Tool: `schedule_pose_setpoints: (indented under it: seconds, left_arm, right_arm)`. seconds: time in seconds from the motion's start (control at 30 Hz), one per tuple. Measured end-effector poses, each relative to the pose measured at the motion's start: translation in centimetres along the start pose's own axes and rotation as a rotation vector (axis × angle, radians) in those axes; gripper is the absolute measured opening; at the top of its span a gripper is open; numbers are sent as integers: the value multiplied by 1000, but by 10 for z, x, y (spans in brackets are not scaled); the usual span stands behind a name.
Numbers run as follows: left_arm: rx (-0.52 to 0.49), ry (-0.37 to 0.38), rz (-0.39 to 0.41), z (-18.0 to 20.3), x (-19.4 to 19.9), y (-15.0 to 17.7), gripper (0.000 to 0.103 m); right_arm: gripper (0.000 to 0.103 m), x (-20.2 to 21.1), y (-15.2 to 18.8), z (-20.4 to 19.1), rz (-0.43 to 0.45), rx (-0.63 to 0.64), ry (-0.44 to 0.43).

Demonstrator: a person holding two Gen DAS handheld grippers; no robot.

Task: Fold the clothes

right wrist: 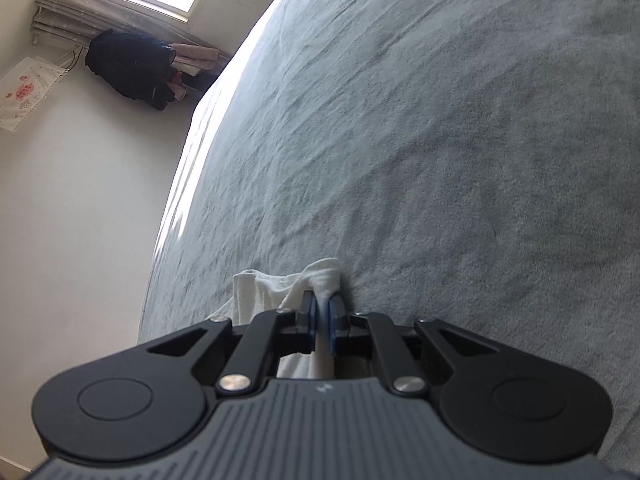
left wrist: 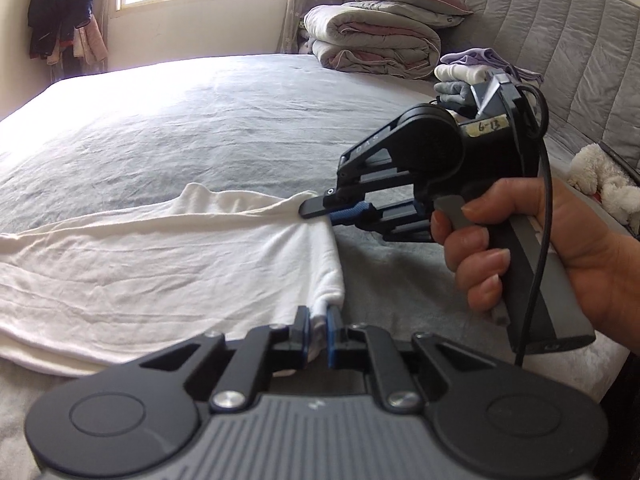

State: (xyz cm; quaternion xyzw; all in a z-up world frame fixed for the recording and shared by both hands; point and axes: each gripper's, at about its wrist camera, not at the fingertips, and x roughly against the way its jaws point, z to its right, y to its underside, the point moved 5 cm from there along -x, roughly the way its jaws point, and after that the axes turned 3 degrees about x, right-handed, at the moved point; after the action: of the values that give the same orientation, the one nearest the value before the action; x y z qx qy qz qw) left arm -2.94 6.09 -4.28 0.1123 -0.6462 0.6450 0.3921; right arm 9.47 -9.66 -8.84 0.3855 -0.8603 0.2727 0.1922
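Note:
A white garment [left wrist: 160, 264] lies spread across the grey bed [left wrist: 200, 128], reaching off to the left. My left gripper [left wrist: 318, 316] is shut on its near right corner, white cloth bunched between the blue pads. My right gripper [left wrist: 316, 210], held in a hand [left wrist: 560, 252], pinches the far right corner, and the edge between the two corners is lifted and taut. In the right wrist view the right gripper [right wrist: 322, 306] is shut on a fold of the white garment [right wrist: 280, 284] just above the bed [right wrist: 440, 160].
Folded quilts and a pillow [left wrist: 380, 28] are stacked at the head of the bed beside a small pile of folded clothes [left wrist: 472, 76]. A padded grey headboard [left wrist: 560, 40] runs along the right. A white plush toy [left wrist: 604, 180] lies at the right. Dark clothes [left wrist: 60, 8] hang by the window.

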Motion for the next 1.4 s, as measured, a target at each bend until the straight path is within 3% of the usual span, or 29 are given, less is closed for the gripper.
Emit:
schedule_pose_setpoints:
  seconds: [0.33, 0.73, 1.13, 1.4]
  left_arm:
    - [197, 6, 4, -29, 16, -11, 8]
    - [380, -11, 70, -92, 50, -22, 7]
    - [536, -64, 118, -176, 81, -23, 7]
    - [663, -127, 131, -240, 94, 2, 7]
  right_arm:
    - [7, 1, -2, -33, 19, 13, 32]
    - [7, -19, 4, -94, 38, 85, 0]
    - [7, -81, 18, -150, 1, 153, -31]
    - [7, -133, 45, -186, -62, 216, -42]
